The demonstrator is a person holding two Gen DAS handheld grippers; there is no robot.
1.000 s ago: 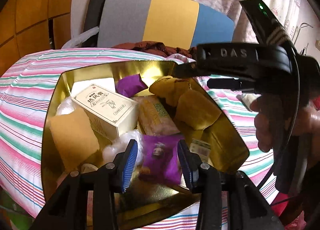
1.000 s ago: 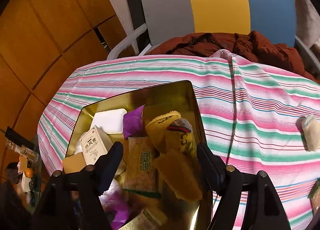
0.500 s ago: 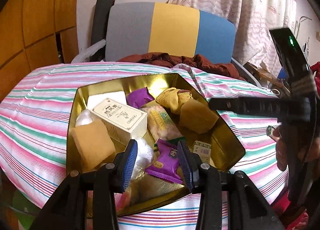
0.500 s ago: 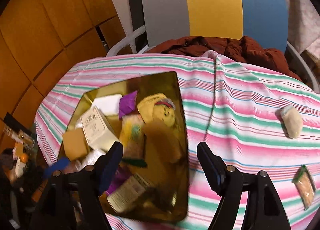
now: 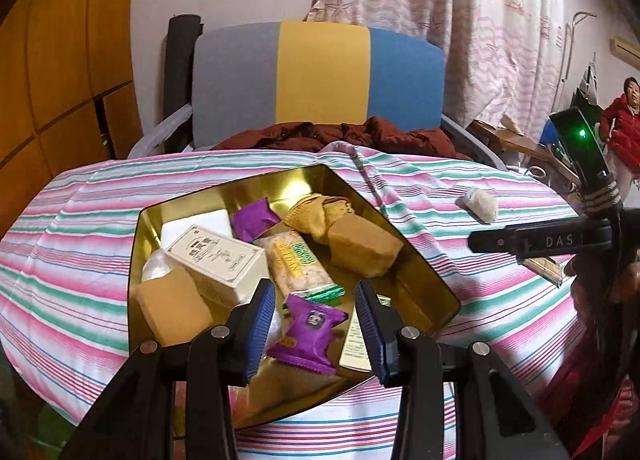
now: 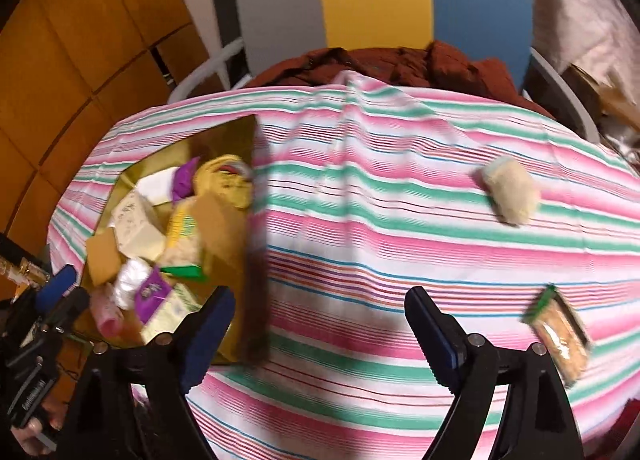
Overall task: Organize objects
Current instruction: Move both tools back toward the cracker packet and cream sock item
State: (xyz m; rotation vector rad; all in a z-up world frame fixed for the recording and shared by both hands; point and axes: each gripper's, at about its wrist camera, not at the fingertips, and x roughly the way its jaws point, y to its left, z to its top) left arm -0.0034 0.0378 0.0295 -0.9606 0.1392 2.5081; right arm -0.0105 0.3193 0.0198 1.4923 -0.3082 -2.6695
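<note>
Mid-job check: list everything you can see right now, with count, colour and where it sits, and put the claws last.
gold tin: 1, gold, left part of the table
cream box: 1, cream, inside the tin
purple packets: 2, purple, inside the tin, one near, one far
tan blocks: 2, tan, inside the tin at its left and right
cracker pack: 1, yellow and green, middle of the tin
pale pouch: 1, beige, loose on the cloth
loose cracker pack: 1, green-ended, loose on the cloth at right
striped cloth: 1, pink, green, white, covers the table
chair: 1, grey, yellow, blue, behind the table
left claw: open, over the tin
right claw: open, over bare cloth
</note>
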